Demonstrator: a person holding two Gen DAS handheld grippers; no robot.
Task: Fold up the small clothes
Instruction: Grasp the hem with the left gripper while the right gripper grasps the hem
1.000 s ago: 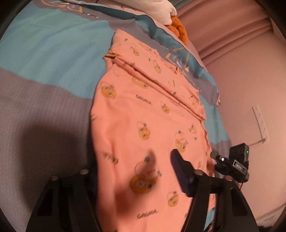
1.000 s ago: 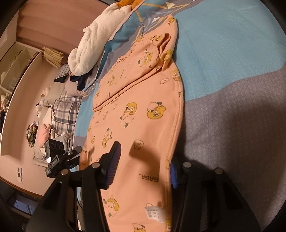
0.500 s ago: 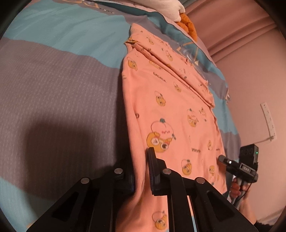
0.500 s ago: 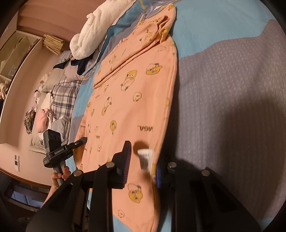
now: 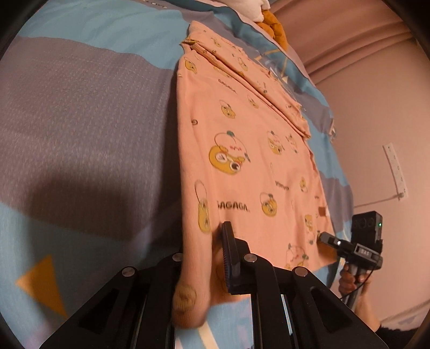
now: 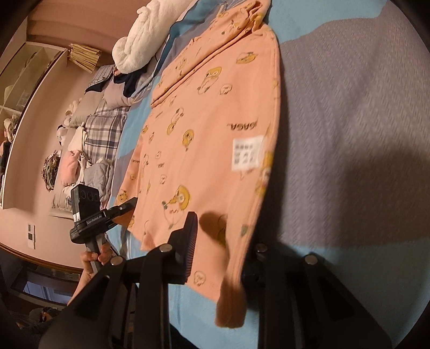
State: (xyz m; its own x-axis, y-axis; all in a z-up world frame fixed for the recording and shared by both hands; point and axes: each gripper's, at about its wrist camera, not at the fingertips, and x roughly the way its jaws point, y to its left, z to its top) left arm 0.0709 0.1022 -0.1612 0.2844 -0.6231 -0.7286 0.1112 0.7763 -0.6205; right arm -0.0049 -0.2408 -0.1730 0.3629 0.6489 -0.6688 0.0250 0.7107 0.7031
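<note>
A pink garment point(image 5: 250, 128) printed with yellow cartoon faces lies spread on the blue and grey bed cover point(image 5: 80, 107). Its far part is folded over. My left gripper point(image 5: 207, 236) has the near left corner between its closing jaws, and the pads pinch the cloth, which hangs bunched below. In the right wrist view the garment point(image 6: 215, 112) shows a white label point(image 6: 247, 153). My right gripper point(image 6: 223, 231) is shut on the near right corner, whose cloth covers the right finger. Each view shows the other gripper point(image 5: 325, 237) point(image 6: 129, 204) at the opposite corner, held by a hand.
A white plush blanket point(image 6: 139, 35) and an orange item point(image 5: 274, 24) lie beyond the garment. Plaid pillows and piled clothes point(image 6: 102, 126) fill the bed's head end. A pink wall with a socket strip point(image 5: 395, 166) runs close along one side.
Both grippers have drawn back along the garment to its near corners and closed on them. The near hem now hangs lifted and bunched between the fingers.
</note>
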